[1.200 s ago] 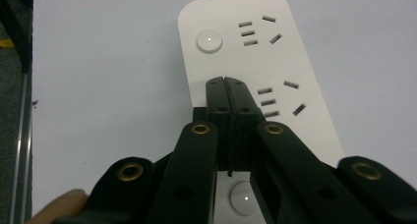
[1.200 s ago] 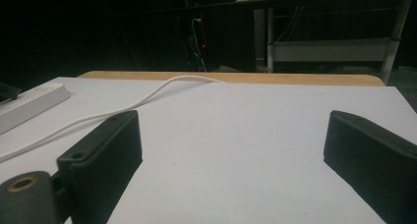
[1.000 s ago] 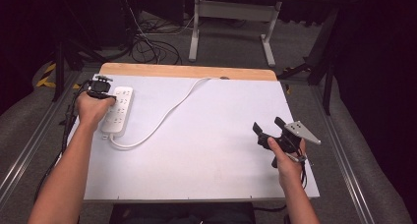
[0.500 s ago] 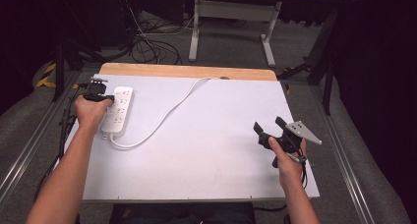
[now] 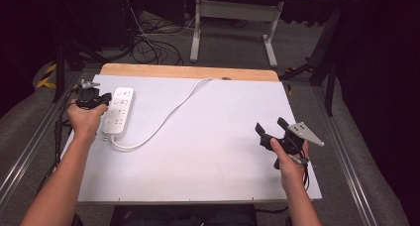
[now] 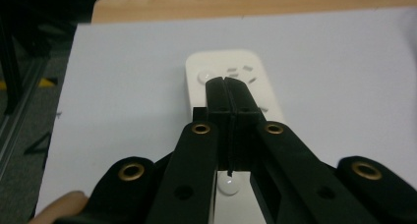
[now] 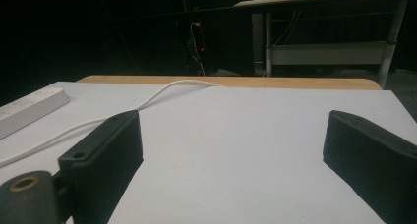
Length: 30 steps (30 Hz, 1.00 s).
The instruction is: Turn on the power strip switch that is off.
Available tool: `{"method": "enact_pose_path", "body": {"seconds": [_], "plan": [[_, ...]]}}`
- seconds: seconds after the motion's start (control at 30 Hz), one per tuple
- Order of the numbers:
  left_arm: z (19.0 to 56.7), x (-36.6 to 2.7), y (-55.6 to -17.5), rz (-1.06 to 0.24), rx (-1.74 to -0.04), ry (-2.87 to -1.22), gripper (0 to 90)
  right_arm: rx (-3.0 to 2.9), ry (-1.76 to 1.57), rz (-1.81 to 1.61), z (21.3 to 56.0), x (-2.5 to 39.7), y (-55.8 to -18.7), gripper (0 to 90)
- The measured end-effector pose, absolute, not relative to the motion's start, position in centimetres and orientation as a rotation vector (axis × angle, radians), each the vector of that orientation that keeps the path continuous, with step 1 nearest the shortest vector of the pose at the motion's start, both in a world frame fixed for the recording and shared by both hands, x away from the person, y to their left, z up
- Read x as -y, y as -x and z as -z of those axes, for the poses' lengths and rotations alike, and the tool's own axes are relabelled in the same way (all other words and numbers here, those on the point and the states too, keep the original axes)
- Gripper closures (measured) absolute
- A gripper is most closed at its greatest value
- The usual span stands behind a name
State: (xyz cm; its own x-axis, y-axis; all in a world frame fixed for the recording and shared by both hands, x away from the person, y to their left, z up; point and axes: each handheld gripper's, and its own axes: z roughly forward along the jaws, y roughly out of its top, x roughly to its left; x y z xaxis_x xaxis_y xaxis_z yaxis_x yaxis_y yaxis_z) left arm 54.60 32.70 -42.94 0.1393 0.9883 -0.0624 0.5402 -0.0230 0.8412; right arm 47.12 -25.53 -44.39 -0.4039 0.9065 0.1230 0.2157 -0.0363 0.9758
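Left gripper (image 6: pixel 227 86), jaws pressed together, hid part of the flat white plastic power strip (image 5: pixel 118 112) at the table's (image 5: pixel 223 156) left edge. Right gripper (image 7: pixel 231 150) gaped wide, empty.

A white power strip (image 5: pixel 118 112) lies on the table (image 5: pixel 223 151), its cord (image 5: pixel 168 112) trailing toward the far edge

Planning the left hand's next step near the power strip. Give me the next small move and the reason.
Probably lower the left gripper slightly onto the power strip. Its jaws are shut and point at the strip's end, over the round button, so a press looks likely. The right gripper is held open, far from the strip.
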Motion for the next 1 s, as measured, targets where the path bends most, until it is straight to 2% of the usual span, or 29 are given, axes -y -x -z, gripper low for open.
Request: {"method": "enact_pose_path", "body": {"seconds": [0.23,0.57,1.0], "plan": [[41.3,-31.7,-50.9,-0.866,-1.397,-1.568,90.0,-1.639,-1.188,-1.492,44.2,25.6,-47.0,8.5],[40.4,-30.9,-46.9,-1.009,-1.310,-1.517,89.7,-1.650,-1.172,-1.494,44.1,25.4,-47.1,8.6],[40.1,-30.7,-45.6,-1.052,-1.311,-1.481,70.2,-1.650,-1.173,-1.493,44.1,25.4,-47.1,8.6]]}}
